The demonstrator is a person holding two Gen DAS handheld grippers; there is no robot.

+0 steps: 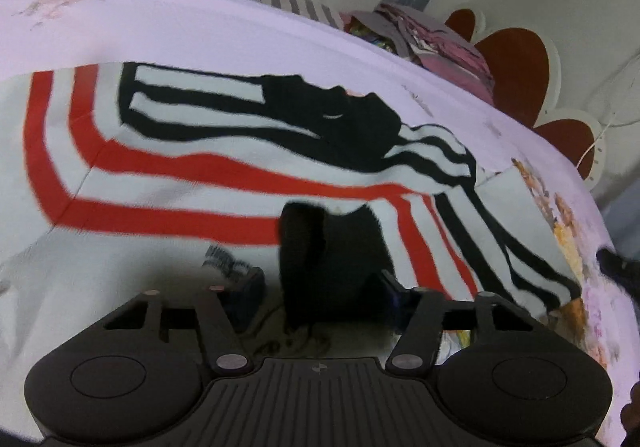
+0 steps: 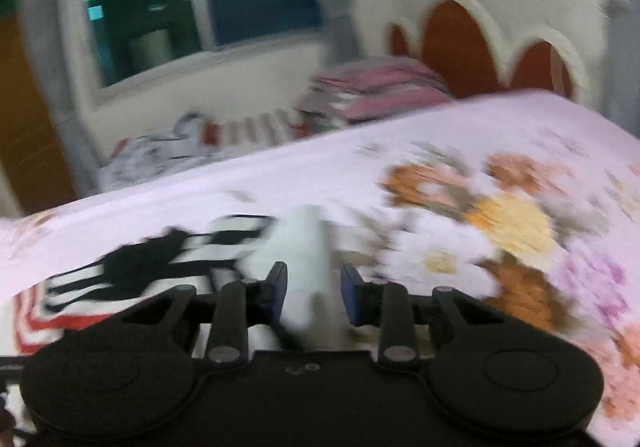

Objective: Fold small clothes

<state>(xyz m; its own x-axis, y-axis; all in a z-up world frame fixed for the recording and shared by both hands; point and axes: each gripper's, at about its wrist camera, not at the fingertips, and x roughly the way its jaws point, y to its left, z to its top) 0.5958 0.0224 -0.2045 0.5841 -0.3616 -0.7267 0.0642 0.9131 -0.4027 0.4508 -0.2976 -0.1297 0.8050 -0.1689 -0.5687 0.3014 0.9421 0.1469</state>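
Right wrist view showed my right tool (image 2: 314, 293) parted around a raised white fold of the striped shirt (image 1: 224, 175), which lay lengthwise leftward across the bed (image 2: 320, 171), while my left tool (image 1: 320, 287) gripped its dark near edge.

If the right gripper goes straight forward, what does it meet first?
Probably the white fabric of the striped shirt, already lying between its blue fingers; the flowered bedsheet lies beyond. Blur makes depth uncertain.
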